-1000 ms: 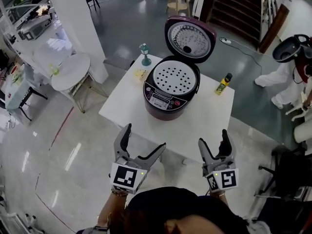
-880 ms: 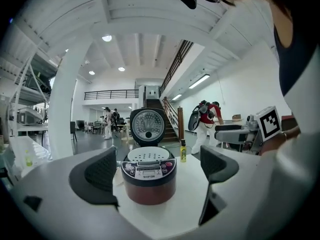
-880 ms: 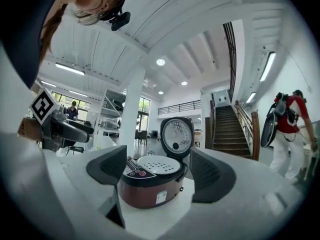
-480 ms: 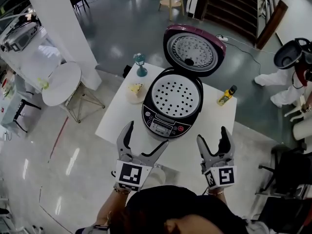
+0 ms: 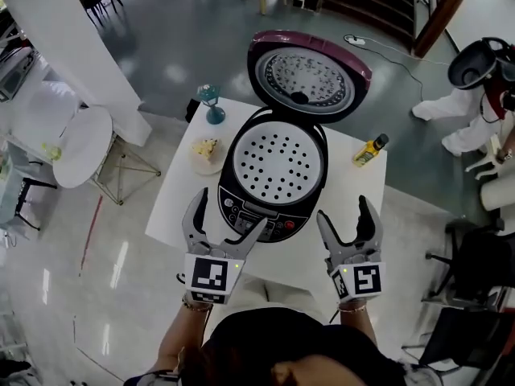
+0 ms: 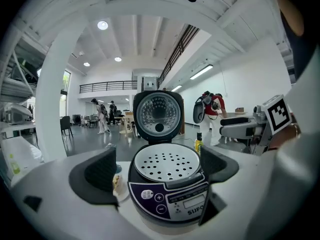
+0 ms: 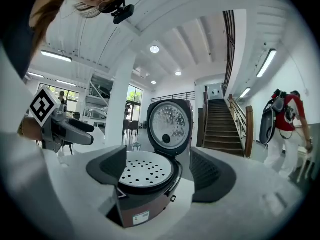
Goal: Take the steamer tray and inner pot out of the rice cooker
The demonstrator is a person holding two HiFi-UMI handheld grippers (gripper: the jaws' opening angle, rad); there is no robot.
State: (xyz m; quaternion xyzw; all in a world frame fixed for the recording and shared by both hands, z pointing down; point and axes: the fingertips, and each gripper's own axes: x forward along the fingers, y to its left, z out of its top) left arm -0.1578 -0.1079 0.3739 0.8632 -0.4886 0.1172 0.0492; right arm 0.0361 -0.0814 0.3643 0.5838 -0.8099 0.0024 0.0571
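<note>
Left gripper [image 5: 228, 215] and right gripper [image 5: 344, 214]: both released, jaws wide apart and empty, held just short of the rice cooker's front. Rice cooker [image 5: 259, 209] stands on the bench [image 5: 354, 195]. Steamer tray [image 5: 278, 166] sits in its mouth; the inner pot beneath is not visible. Lid [image 5: 308, 75] stands raised behind. Assessment: approach stage. The next move calls for gripping the tray rim and lifting level.

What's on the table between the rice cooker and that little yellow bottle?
Nothing. In the head view the white table is bare between the rice cooker and the yellow bottle.
</note>
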